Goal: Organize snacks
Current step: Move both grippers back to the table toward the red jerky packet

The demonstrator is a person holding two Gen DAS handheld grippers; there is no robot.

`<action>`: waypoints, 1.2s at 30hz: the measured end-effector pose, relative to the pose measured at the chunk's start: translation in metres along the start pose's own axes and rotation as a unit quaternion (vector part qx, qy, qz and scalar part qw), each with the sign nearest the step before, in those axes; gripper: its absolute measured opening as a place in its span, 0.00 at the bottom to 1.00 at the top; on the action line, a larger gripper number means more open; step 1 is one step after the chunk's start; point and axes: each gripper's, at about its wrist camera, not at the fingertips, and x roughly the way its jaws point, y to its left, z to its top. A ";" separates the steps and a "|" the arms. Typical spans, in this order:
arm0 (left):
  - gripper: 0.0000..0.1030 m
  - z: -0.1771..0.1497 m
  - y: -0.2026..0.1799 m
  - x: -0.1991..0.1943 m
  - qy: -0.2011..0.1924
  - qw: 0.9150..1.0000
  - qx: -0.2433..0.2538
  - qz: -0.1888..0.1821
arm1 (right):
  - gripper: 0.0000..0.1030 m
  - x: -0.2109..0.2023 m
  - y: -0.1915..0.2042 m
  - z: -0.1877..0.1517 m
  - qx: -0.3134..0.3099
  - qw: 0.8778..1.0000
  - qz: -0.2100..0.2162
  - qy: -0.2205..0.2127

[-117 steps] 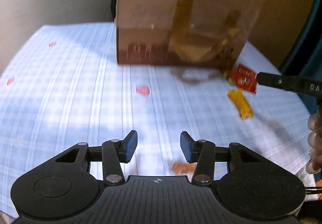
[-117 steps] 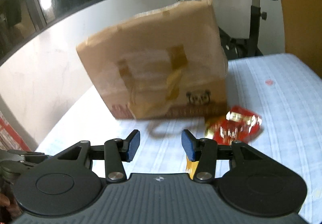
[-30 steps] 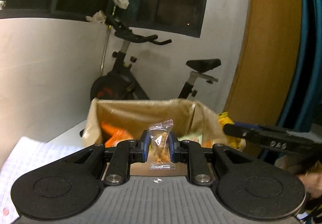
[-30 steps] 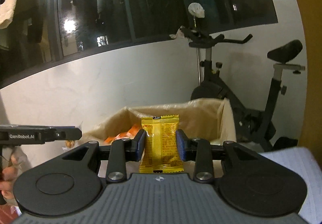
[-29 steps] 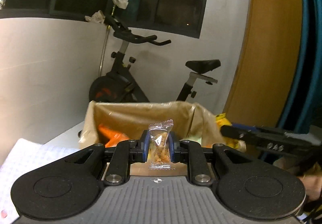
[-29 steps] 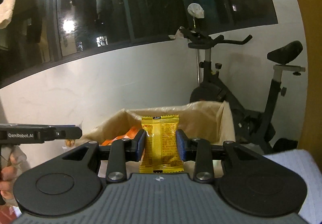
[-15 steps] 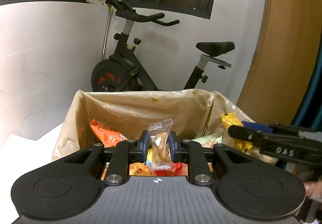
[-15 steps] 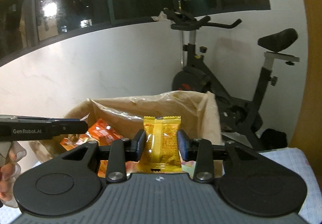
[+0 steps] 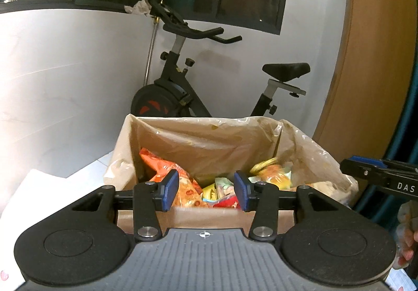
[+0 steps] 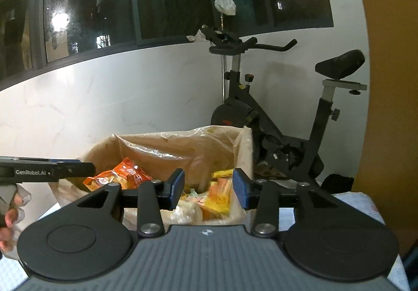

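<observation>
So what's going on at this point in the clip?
A person is sorting snacks into a cardboard box lined with a plastic bag. Both handheld grippers hover over the box's opening: the left gripper and the right gripper are each open with nothing between the fingers. Inside lie several packets, including an orange packet at the left and yellow ones further right.

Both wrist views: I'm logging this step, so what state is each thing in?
Left gripper: open, holding nothing, over the box.
Right gripper: open, holding nothing, over the box.
Cardboard box: upright, top open, lined with plastic.
Snack packets: piled loose inside the box.
</observation>
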 end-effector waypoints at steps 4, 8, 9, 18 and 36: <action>0.47 -0.009 -0.002 -0.017 -0.014 1.000 0.002 0.006 | 0.43 -0.016 -0.007 -0.007 0.007 1.000 -0.009 -0.001; 0.47 -0.016 -0.003 -0.033 -0.024 1.000 -0.004 0.005 | 0.43 -0.028 -0.017 -0.017 0.017 1.000 -0.020 0.003; 0.47 -0.018 -0.003 -0.037 -0.026 1.000 -0.007 0.005 | 0.43 -0.031 -0.019 -0.021 0.020 1.000 -0.023 0.005; 0.47 -0.043 0.001 -0.052 -0.021 0.999 -0.046 0.009 | 0.43 -0.042 -0.042 -0.062 0.051 0.997 -0.047 0.044; 0.47 -0.121 0.002 -0.029 0.068 0.995 -0.066 0.037 | 0.43 -0.026 -0.055 -0.167 0.082 0.981 -0.055 0.168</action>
